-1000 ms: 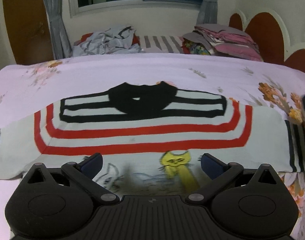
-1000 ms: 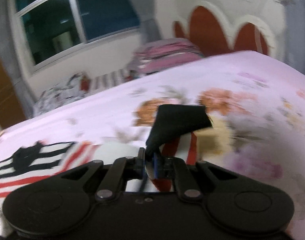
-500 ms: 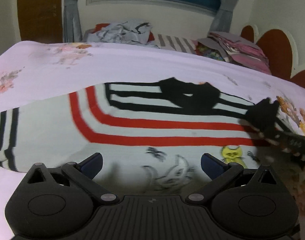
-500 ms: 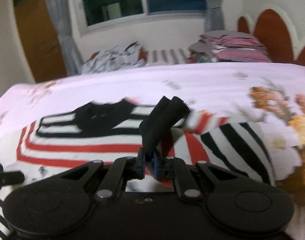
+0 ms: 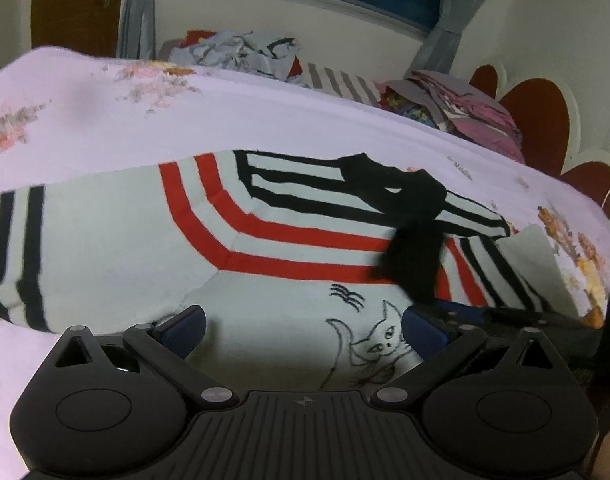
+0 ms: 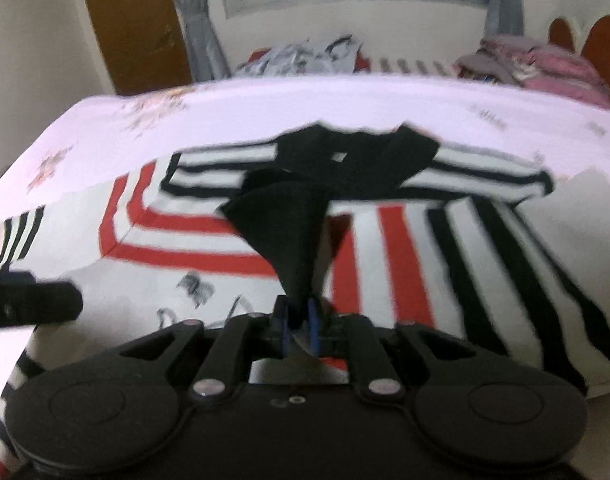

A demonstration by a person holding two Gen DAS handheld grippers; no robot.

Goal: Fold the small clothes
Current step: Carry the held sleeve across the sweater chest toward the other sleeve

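Observation:
A small white sweater [image 5: 117, 248] with red and black stripes, a black collar and cat drawings lies flat on the bed; it also shows in the right wrist view [image 6: 209, 240]. My right gripper [image 6: 297, 326] is shut on the black cuff [image 6: 285, 232] of the right sleeve and holds that sleeve folded across the sweater's chest. The cuff [image 5: 413, 264] also shows in the left wrist view. My left gripper [image 5: 303, 332] is open and empty, low over the sweater's lower front, with the left sleeve [image 5: 17, 248] spread out flat to its left.
The bed has a pale pink flowered sheet [image 5: 105, 112]. A heap of loose clothes [image 5: 241, 52] and a stack of folded clothes [image 5: 465, 116] lie at the far side by the wall. A red and white headboard [image 5: 545, 128] stands at the right.
My right gripper has carried the sleeve cuff from the right side of the bed leftward over the sweater's body. My left gripper has shifted left and stayed open.

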